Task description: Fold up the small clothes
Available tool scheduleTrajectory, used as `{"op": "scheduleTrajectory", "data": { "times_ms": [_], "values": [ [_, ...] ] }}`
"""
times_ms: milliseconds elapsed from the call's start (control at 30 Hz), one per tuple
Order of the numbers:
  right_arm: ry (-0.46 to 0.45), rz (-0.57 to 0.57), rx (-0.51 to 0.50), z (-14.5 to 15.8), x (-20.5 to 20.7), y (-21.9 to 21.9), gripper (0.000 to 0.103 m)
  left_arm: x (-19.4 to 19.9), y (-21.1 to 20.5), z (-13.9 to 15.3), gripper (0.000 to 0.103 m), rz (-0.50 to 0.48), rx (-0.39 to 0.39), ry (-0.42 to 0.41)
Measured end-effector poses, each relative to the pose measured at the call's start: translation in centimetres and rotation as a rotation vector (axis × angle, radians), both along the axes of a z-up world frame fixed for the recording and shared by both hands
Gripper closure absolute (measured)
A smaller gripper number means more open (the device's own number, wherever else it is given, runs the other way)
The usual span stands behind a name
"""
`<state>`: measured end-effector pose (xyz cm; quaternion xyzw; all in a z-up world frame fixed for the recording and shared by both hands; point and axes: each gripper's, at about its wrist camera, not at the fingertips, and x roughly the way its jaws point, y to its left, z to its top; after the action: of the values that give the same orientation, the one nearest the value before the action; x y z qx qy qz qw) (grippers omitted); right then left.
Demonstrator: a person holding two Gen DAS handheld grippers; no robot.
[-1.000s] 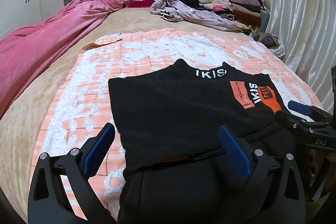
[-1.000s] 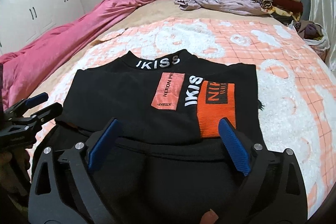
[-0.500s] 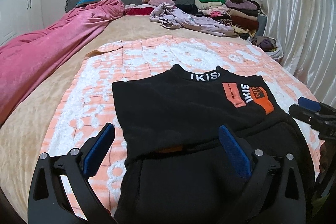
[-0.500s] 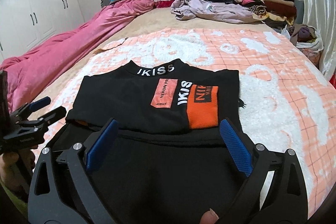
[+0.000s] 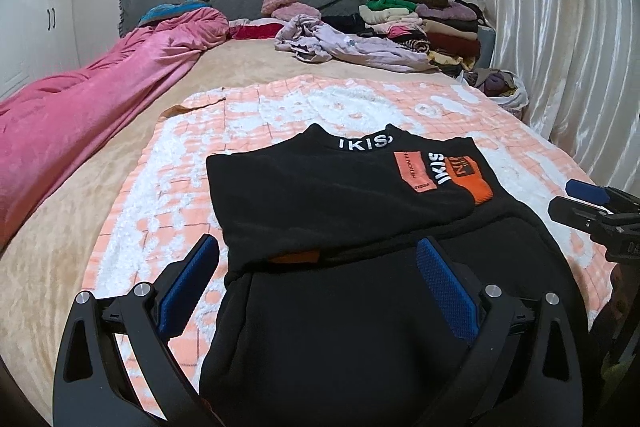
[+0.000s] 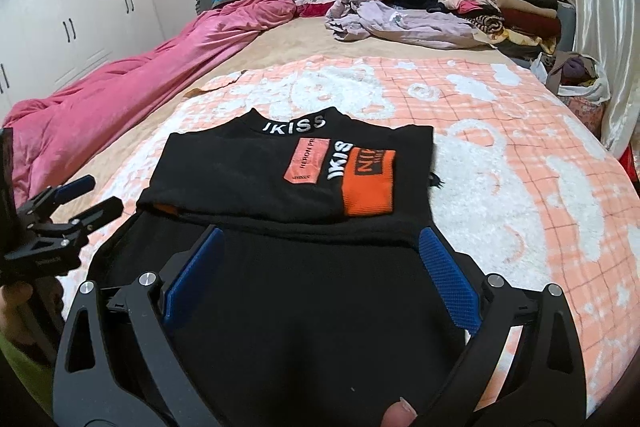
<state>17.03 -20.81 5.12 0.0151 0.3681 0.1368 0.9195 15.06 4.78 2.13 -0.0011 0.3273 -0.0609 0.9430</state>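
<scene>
A black top with orange patches and white lettering (image 5: 332, 195) (image 6: 288, 179) lies folded on an orange-and-white blanket (image 5: 288, 107) (image 6: 500, 131). A second black garment (image 5: 360, 327) (image 6: 312, 307) lies under its near edge, toward me. My left gripper (image 5: 316, 283) is open and empty above the near garment's left part. It also shows in the right wrist view (image 6: 86, 197). My right gripper (image 6: 320, 267) is open and empty above the near garment. It also shows in the left wrist view (image 5: 576, 199).
A pink quilt (image 5: 80, 107) (image 6: 140, 79) runs along the bed's left side. A lilac garment (image 5: 340, 47) (image 6: 400, 21) and a pile of folded clothes (image 5: 432, 23) (image 6: 508, 3) lie at the far right. A curtain (image 5: 568, 47) hangs on the right. White wardrobes (image 6: 60, 7) stand on the left.
Both grippers have drawn back toward me and risen a little, so the black top looks smaller and farther. Both stay open. The clothes have not moved.
</scene>
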Motion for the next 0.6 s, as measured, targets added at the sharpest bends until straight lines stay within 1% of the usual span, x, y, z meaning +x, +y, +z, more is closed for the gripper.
{"op": "scheduleTrajectory", "data": {
  "times_ms": [200, 600],
  "values": [
    [-0.005, -0.011, -0.007, 0.4, -1.4, -1.5, 0.011, -1.5, 0.7, 0.2, 0.004, 0.031, 0.005, 0.003],
    [-0.014, 0.002, -0.016, 0.9, -3.9, -3.1, 0.011, -5.1, 4.2, 0.7, 0.004, 0.102, -0.024, 0.012]
  ]
}}
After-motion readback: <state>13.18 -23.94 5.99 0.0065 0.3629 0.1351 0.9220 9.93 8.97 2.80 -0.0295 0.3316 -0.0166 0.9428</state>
